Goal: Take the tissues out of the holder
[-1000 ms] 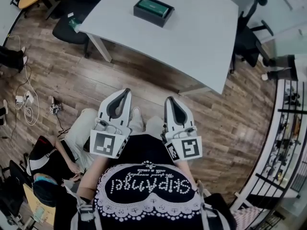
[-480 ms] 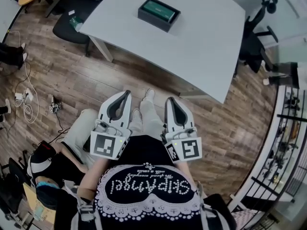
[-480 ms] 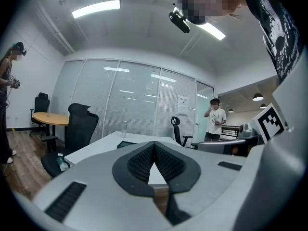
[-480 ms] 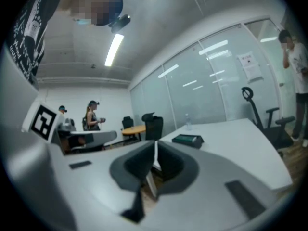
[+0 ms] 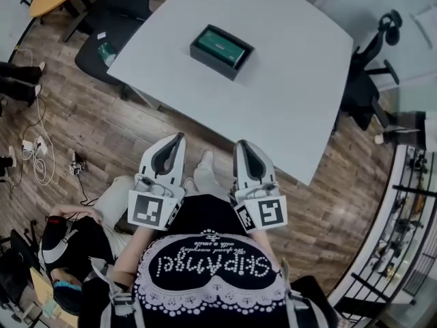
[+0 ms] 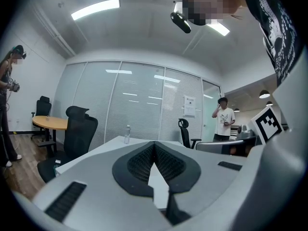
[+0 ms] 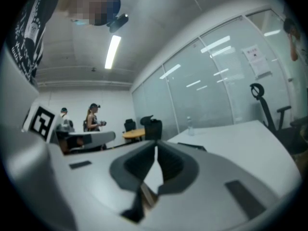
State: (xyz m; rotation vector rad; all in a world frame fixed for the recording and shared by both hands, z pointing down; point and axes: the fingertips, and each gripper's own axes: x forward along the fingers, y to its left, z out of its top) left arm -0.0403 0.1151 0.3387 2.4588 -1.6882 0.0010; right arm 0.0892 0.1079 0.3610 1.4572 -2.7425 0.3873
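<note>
A dark tissue holder [image 5: 222, 51] with a green pack of tissues [image 5: 220, 44] in it stands on the white table [image 5: 293, 87], in the head view well beyond both grippers. My left gripper [image 5: 180, 137] [image 6: 154, 145] is held level in front of my body, its jaws closed together with nothing between them. My right gripper [image 5: 240, 144] [image 7: 156, 146] is beside it, also shut and empty. Both point toward the table and hang over the wooden floor, short of the table's near edge. Neither gripper view clearly shows the holder.
A clear bottle [image 6: 127, 134] [image 7: 189, 125] stands at the table's far end. Black office chairs [image 5: 113, 26] [image 5: 365, 80] flank the table. A person [image 5: 68, 251] sits on the floor at lower left, near cables [image 5: 37, 149]. A railing [image 5: 403, 217] runs along the right.
The table and holder have slid closer and lower in the head view as I walk toward them. Both grippers keep their place in front of me and stay shut.
</note>
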